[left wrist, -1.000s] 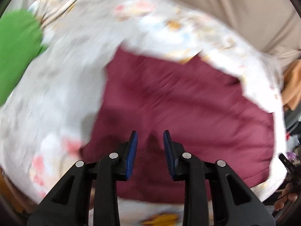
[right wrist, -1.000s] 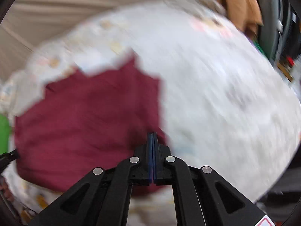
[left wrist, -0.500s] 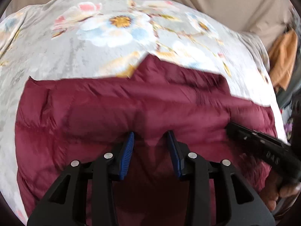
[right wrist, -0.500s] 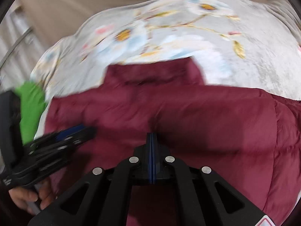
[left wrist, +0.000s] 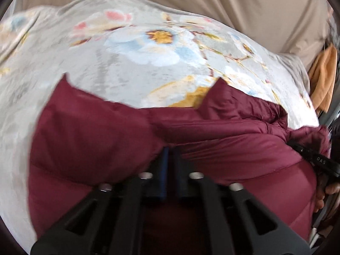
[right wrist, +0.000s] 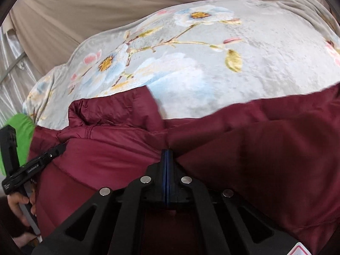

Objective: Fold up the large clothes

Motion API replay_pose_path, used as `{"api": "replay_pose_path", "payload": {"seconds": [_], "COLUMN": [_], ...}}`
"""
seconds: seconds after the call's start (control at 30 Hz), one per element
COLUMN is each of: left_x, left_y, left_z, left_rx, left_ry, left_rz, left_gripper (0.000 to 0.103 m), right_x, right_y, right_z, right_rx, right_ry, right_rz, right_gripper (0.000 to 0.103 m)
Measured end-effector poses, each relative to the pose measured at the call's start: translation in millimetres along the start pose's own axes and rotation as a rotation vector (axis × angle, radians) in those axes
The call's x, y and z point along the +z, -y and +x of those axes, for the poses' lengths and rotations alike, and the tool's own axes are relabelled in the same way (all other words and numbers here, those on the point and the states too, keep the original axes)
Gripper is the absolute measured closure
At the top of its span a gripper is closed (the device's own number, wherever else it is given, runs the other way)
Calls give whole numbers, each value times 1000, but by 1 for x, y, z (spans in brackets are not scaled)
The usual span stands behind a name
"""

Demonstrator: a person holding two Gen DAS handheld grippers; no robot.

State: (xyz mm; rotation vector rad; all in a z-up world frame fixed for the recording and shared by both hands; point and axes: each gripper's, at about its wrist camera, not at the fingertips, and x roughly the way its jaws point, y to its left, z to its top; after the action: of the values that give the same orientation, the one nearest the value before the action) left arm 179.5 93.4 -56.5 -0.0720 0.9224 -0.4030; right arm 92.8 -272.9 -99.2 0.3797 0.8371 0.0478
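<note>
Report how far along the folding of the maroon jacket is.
Done: the maroon puffer jacket lies spread on the floral bedspread. In hand: the left gripper and the right gripper are each shut on a pinch of its fabric, which is bunched between them. Left: no finished fold shows; the collar is still exposed.

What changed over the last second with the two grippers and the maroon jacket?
The left gripper, open over the maroon jacket before, has shut on a fold of it. The right gripper stayed shut, and jacket fabric is now bunched at its tips. Both came in closer to the jacket, which now fills the lower part of each view. The jacket still lies on the floral bedspread.
</note>
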Motion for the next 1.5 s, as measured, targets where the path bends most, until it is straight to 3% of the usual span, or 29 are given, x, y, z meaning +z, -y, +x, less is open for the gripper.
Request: {"api": "replay_pose_path", "payload": {"seconds": [0.07, 0.2, 0.27, 0.3, 0.4, 0.5, 0.63, 0.77, 0.87, 0.97, 1.07, 1.23, 1.4, 1.5], "left_x": [2, 12, 15, 15, 9, 7, 5, -14, -36, -67, -83, -91, -96, -97], "left_y": [-10, -7, -1, 3, 3, 11, 33, 68, 90, 101, 100, 105, 106, 106], "left_z": [-5, -34, -54, -59, -32, -31, -65, -90, -95, -87, -81, -81, -81, -83], "left_rx": [-15, 120, 147, 177, 294, 355, 311, 293, 259, 251, 263, 288, 294, 296], "left_ry": [-2, 9, 55, 60, -61, -108, -103, -117, -168, -250, -286, -287, -287, -287], "left_rz": [-20, 0, -5, -3, -15, -39, -73, -21, -15, 1, -7, 20, 34, 37], "left_gripper": [102, 101, 75, 57, 56, 58, 56, 47, 44, 44, 44, 44, 44, 44], "right_x": [2, 6, 5, 2, -15, -14, -28, -64, -93, -118, -140, -125, -145, -138], "right_y": [2, 24, 26, 27, 44, 39, 10, -37, -82, -109, -114, -118, -115, -119], "right_z": [-13, -67, -89, -90, -59, -77, -116, -134, -130, -111, -89, -114, -84, -96], "right_rx": [-68, -178, -200, -213, -279, -318, -299, -184, -116, -105, -146, -157, -208, -187], "right_ry": [10, 63, 90, 79, -67, -52, -43, -105, -166, -258, -338, -245, -335, -320], "right_rz": [-34, 32, 36, 27, 44, 112, 131, 121, 42, -59, -117, -89, -148, -123], "right_gripper": [103, 103, 101, 101, 103, 103, 100, 98, 98, 98, 102, 102, 103, 103]}}
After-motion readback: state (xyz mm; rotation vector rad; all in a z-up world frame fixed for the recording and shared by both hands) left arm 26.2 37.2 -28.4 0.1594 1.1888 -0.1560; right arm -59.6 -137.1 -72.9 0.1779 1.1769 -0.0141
